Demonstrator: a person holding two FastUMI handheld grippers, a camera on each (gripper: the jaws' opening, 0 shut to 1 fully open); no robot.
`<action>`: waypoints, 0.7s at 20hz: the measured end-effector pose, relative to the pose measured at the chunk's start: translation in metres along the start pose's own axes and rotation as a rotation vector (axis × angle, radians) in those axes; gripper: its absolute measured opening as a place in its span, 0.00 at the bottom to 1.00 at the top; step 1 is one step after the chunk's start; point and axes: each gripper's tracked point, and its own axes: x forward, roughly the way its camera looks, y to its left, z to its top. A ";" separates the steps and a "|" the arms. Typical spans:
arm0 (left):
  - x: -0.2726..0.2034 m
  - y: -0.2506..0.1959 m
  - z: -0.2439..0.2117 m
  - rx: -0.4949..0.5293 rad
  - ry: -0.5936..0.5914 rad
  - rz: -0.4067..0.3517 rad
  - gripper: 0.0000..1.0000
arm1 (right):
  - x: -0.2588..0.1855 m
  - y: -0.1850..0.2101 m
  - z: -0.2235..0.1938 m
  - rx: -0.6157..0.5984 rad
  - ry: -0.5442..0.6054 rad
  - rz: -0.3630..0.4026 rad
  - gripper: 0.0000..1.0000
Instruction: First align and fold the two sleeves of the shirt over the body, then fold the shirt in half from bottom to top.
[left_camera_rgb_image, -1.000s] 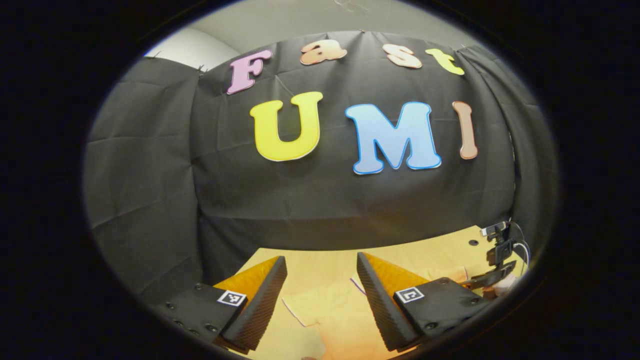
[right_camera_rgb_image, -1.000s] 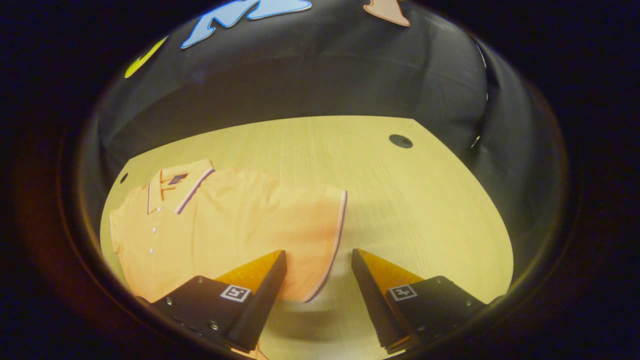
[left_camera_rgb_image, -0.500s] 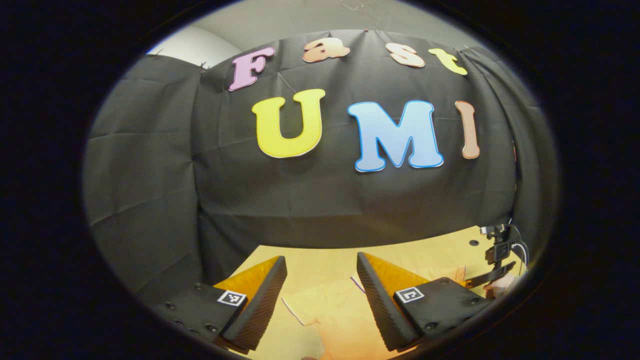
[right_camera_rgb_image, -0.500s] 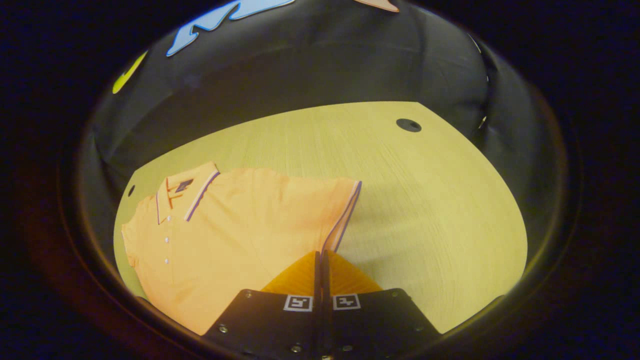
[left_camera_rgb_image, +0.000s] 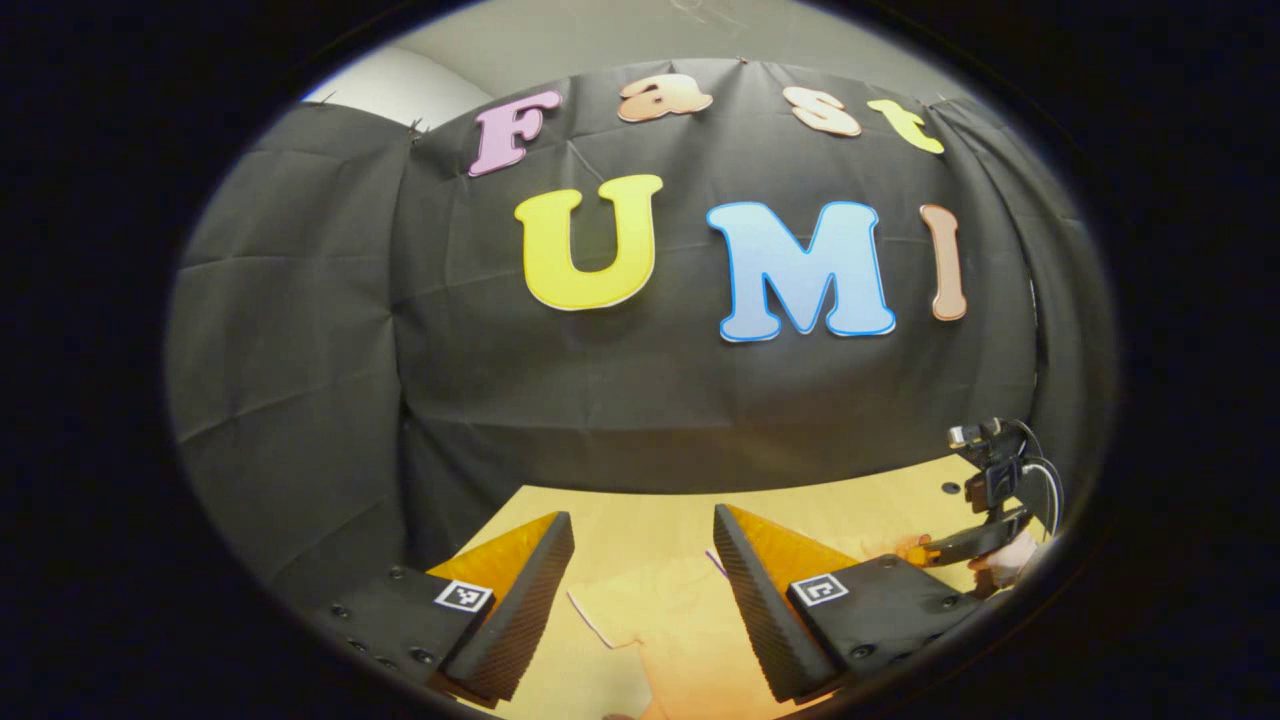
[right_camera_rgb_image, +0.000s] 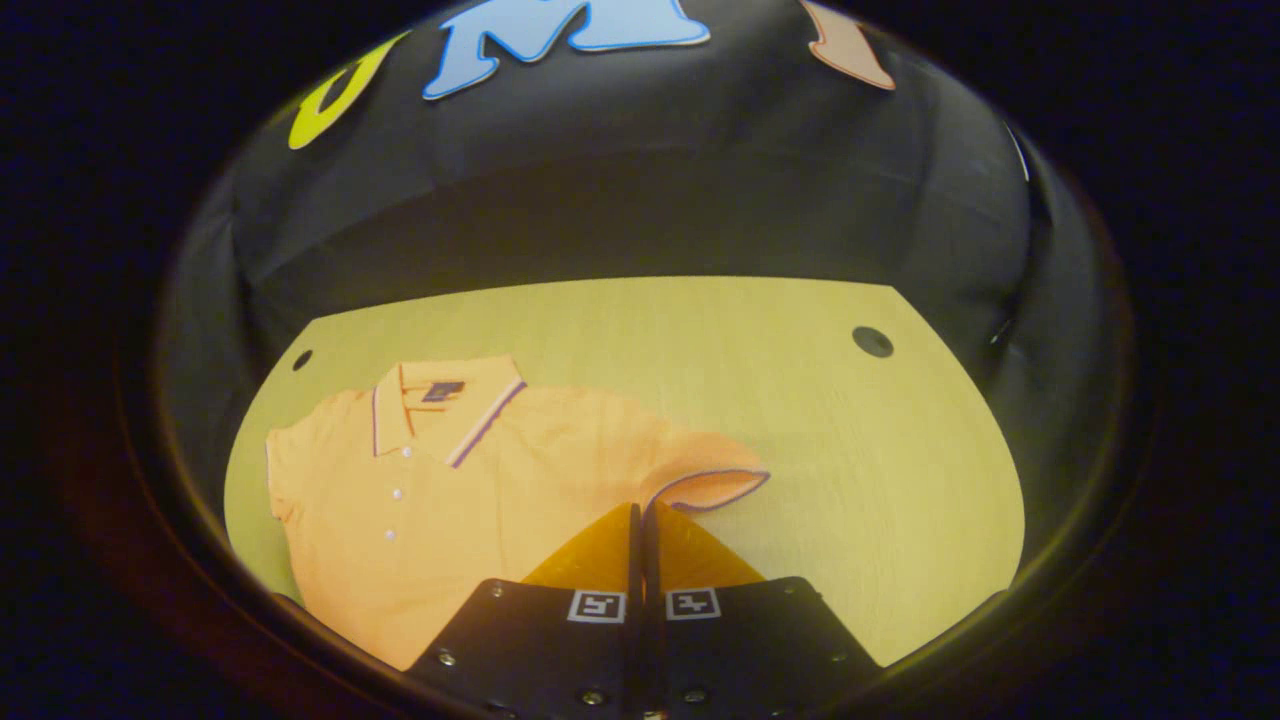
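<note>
Pinching one sleeve (right_camera_rgb_image: 705, 488) of the single orange polo shirt (right_camera_rgb_image: 470, 500), your right gripper (right_camera_rgb_image: 640, 520) has its fingers pressed together. Your left gripper (left_camera_rgb_image: 640, 560) hangs wide apart above that shirt on the wooden table (right_camera_rgb_image: 850, 440).

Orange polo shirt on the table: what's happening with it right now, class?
A person is working with a gripper in each hand. The right gripper is shut on the cuff of the shirt's sleeve, which curls up off the wooden table. The orange polo shirt lies flat otherwise, collar toward the booth wall. The left gripper hangs open above the shirt, holding nothing. Neither sleeve is folded over the body yet.
</note>
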 end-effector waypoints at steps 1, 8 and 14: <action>0.000 0.003 0.000 -0.003 0.001 0.003 0.94 | -0.001 0.014 0.008 -0.025 -0.015 0.022 0.00; -0.006 0.026 -0.008 -0.018 0.014 0.051 0.92 | 0.003 0.109 0.024 -0.198 -0.040 0.166 0.00; -0.010 0.045 -0.023 -0.033 0.033 0.088 0.93 | 0.014 0.133 -0.004 -0.271 0.029 0.176 0.01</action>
